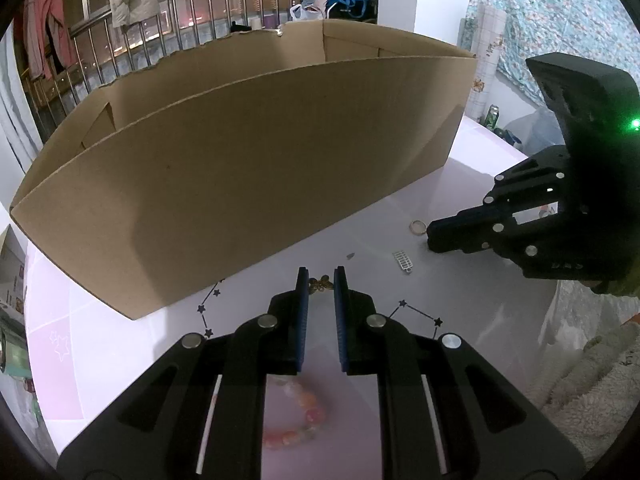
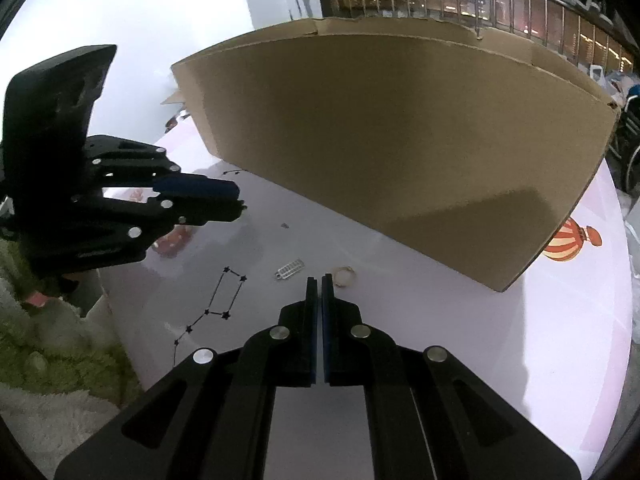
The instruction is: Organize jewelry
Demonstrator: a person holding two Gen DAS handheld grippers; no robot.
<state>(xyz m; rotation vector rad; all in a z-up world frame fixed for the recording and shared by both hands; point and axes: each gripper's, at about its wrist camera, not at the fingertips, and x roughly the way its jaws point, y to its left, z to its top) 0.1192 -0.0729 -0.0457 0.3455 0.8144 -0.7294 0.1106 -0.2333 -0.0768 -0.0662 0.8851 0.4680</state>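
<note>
The left tongs (image 1: 321, 276) are pinching a small gold charm (image 1: 321, 283) at their tips. The right tongs (image 2: 319, 285) are sitting pressed together, empty; the silver clip (image 2: 290, 269), lying just left, is angling up-right on the counter (image 2: 460, 320).

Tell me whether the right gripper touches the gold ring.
Apart. The right wrist view shows bare table between the shut right gripper and the gold ring beside its tips.
</note>
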